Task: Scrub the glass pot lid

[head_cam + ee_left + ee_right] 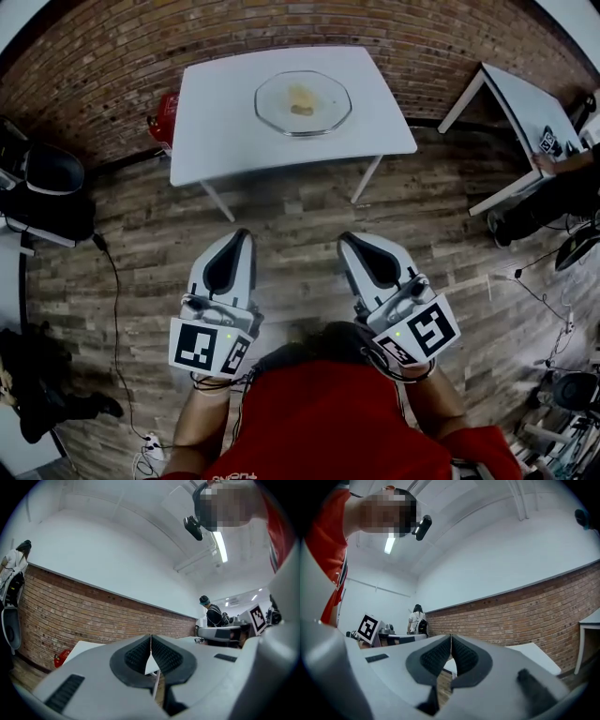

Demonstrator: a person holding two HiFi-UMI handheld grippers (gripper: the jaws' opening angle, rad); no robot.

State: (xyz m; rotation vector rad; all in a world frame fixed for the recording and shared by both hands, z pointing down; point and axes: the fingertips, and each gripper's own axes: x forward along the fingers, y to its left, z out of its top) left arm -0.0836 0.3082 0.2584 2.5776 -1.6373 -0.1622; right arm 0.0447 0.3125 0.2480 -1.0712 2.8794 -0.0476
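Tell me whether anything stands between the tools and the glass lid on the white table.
Nothing visible does. Only bare wooden floor separates the left tool and right tool, both shut and empty, from the white table where the glass lid lies.

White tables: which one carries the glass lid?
The white table straight ahead, by the brick wall, bears the glass pot lid; the right-edge table does not.

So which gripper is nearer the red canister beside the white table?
Left. The left gripper is short of the red canister, slightly to its right; the right gripper is farther right.
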